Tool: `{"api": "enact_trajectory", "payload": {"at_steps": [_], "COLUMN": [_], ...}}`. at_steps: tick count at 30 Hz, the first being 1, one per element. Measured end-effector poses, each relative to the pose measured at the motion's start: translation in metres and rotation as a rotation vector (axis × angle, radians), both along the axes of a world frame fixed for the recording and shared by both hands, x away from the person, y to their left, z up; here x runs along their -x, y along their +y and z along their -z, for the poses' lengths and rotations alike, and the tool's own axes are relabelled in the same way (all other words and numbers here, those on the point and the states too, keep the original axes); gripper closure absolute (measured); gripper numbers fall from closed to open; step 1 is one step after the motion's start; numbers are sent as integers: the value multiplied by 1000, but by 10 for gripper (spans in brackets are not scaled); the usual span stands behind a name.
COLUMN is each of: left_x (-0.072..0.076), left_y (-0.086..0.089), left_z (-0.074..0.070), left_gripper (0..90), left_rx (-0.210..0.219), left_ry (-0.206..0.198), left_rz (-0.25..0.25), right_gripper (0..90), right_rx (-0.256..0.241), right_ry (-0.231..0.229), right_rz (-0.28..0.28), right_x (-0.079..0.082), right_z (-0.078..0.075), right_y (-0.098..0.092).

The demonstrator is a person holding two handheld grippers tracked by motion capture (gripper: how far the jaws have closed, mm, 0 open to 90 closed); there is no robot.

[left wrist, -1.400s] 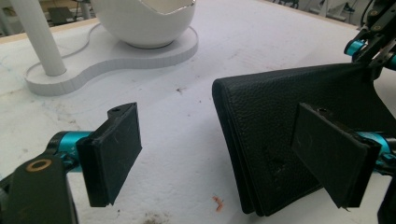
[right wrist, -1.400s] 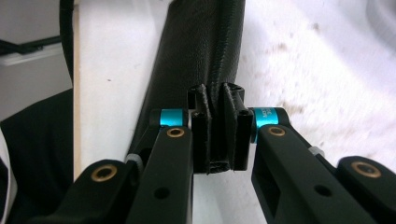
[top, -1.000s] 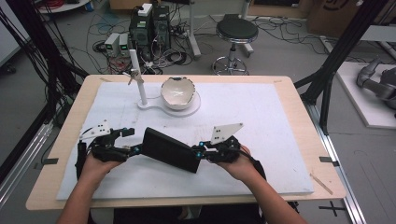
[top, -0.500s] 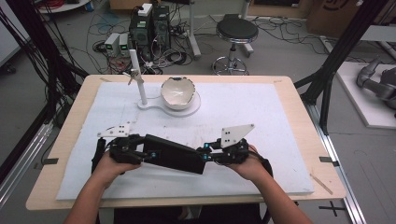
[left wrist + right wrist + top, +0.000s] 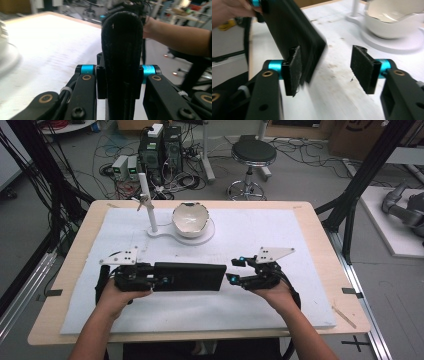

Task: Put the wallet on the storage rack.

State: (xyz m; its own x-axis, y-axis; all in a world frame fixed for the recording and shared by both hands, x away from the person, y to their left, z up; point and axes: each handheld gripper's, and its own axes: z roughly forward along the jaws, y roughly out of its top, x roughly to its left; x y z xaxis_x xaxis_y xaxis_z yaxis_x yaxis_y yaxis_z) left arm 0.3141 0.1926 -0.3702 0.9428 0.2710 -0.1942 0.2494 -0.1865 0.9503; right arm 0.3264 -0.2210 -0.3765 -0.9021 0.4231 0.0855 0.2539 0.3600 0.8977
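Released by the right gripper (image 5: 239,270), black case (image 5: 190,276) stays in left gripper (image 5: 150,279) jaws.

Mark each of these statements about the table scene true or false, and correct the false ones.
1. The left gripper is shut on the black flat case. True.
2. The right gripper also clamps the case. False: its fingers stand open, with the case's end apart from them in the high view.
3. The white bowl rests on a white stand with an upright post. True.
4. The case lies inside the bowl. False: it is held nearer the person, away from the bowl.
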Motion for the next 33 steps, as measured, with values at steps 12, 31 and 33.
{"api": "enact_trajectory", "payload": {"at_steps": [12,31,33], "left_x": [-24,-99,-110], "left_y": [-2,-8,-12], "left_z": [-79,-136,-134], "left_gripper": [739,738,739], "left_rx": [-192,-442,-477], "left_ry": [-92,-118,-107], "left_rz": [-148,-317,-327], "right_gripper": [346,271,264], "right_rx": [-23,27,31], "right_ry": [-12,30,31], "right_rz": [125,176,176], "right_x": [19,16,16], "right_z": [-3,17,17], "right_y": [-42,-51,-50]}}
